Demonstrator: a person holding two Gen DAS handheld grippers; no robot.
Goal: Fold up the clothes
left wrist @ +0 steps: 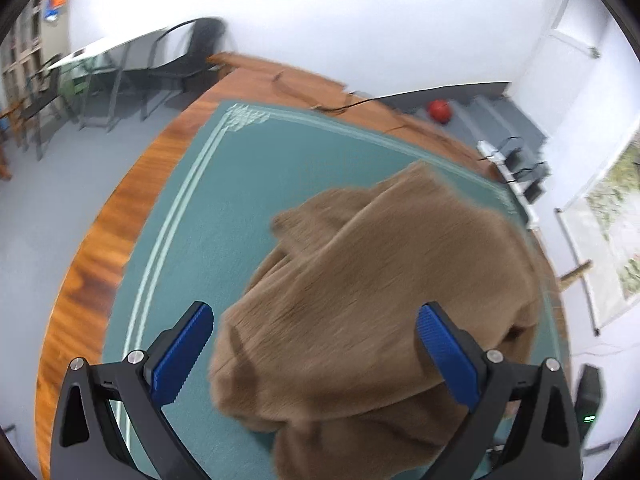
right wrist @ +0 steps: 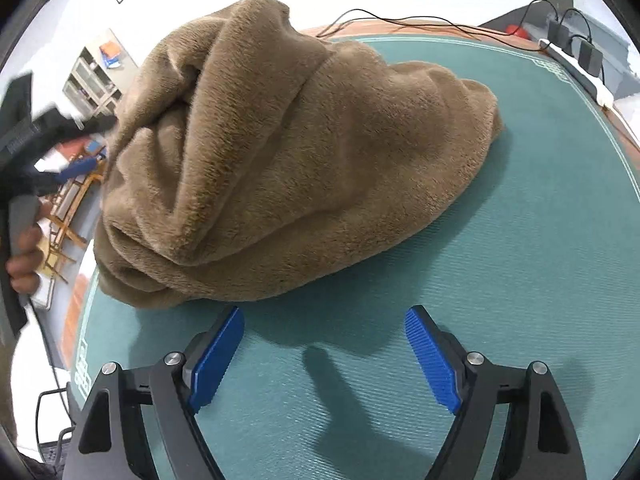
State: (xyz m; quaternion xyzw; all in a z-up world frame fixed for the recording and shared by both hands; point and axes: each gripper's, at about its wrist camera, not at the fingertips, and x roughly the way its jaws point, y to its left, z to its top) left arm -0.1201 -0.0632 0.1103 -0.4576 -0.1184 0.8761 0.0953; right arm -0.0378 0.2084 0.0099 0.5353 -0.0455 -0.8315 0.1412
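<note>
Right gripper (right wrist: 324,354) angled steeply down over the green mat (right wrist: 520,240), fingers apart and empty, brown fleece garment (right wrist: 280,152) heaped at its 12 o'clock; left gripper (left wrist: 314,354) fingers likewise apart above the garment.

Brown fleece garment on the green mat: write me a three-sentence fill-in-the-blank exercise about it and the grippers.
The brown garment lies in a ____ heap, not folded.
It rests on a ____ mat.
The right gripper has its jaws ____, with only mat between them.

Missing words: crumpled; green; open
</note>
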